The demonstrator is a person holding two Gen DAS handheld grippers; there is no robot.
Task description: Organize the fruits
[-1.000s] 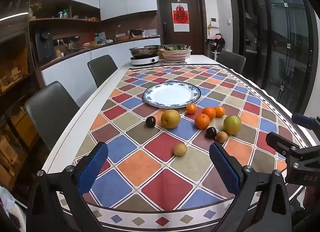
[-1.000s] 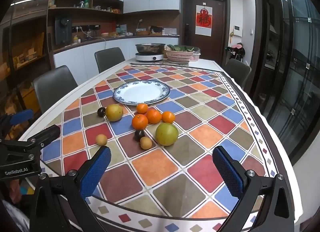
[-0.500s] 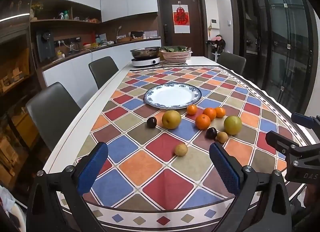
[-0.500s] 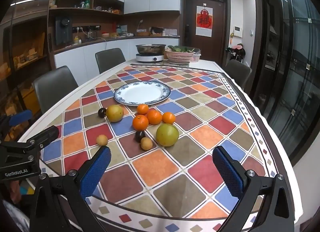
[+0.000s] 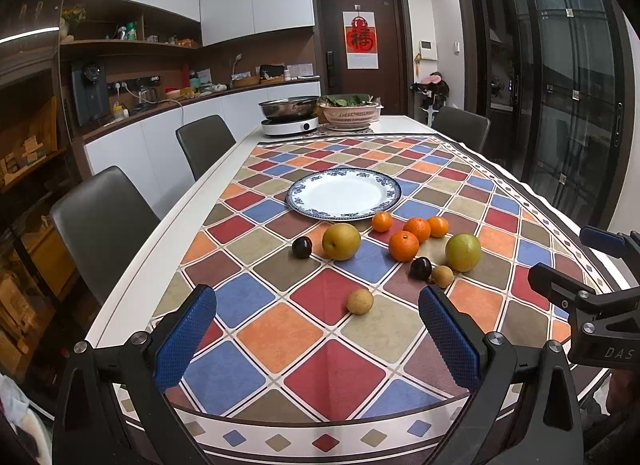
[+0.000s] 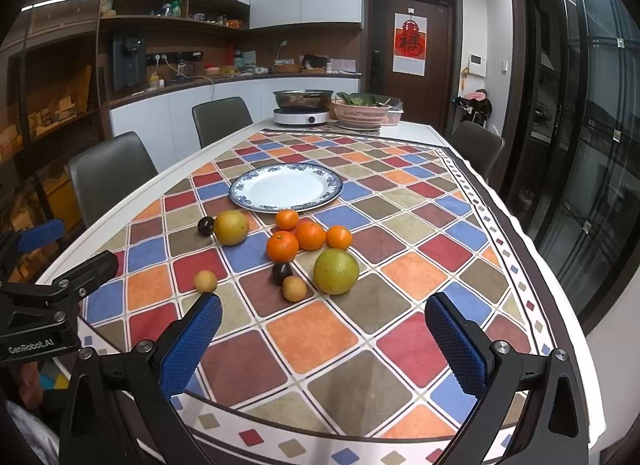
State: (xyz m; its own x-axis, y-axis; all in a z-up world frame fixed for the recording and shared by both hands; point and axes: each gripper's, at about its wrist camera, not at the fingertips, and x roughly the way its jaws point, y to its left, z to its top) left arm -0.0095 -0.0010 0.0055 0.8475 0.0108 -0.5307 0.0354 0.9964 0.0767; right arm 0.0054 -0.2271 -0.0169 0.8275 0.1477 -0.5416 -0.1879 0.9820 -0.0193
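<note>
An empty blue-rimmed white plate [image 5: 344, 195] [image 6: 286, 187] sits mid-table. In front of it lie loose fruits: several oranges [image 5: 404, 245] [image 6: 282, 246], a yellow pear [image 5: 341, 241] [image 6: 231, 227], a green apple [image 5: 463, 252] [image 6: 336, 271], two dark plums [image 5: 301, 247] [image 6: 282, 272] and two small tan fruits [image 5: 359, 301] [image 6: 205, 280]. My left gripper [image 5: 316, 335] is open and empty above the near table edge. My right gripper [image 6: 324, 341] is open and empty beside it, to the right.
The table has a colourful checkered cloth [image 5: 280, 329]. At the far end stand a cooker with a steel pan [image 5: 289, 121] and a pink basket of greens [image 5: 350, 112]. Grey chairs [image 5: 106, 221] line the left side, one at the far right [image 6: 478, 145].
Both grippers have shifted slightly, so the fruits sit a touch lower in view. Nothing on the table has moved.
</note>
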